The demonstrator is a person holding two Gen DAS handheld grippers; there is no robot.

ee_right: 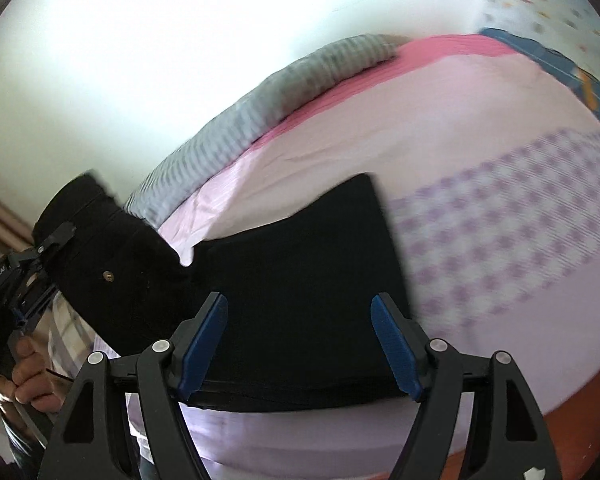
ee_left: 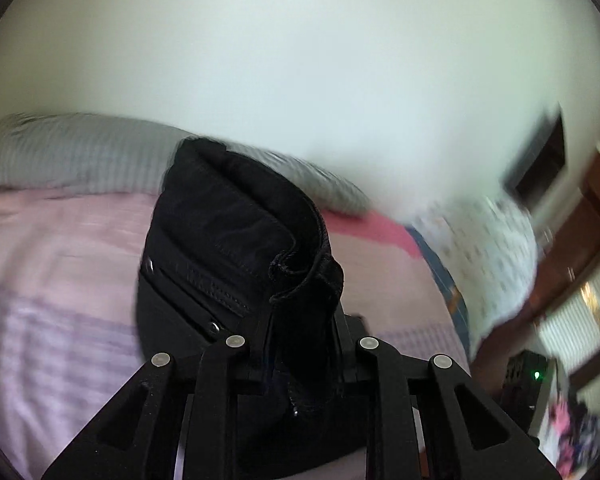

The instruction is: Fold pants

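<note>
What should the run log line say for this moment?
left gripper: shut on pants waistband, lifted | right gripper: open above pants, not gripping | surface: bed

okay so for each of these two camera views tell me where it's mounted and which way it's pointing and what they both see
Left wrist: sits on the left gripper, looking along its fingers at the waistband of the black pants clamped between them, over the bed.
Right wrist: sits on the open right gripper, looking down at the pants' legs on the bed; the left gripper and the hand holding it show at left.
Shared: pants, pink bedsheet, grey striped pillow.
</note>
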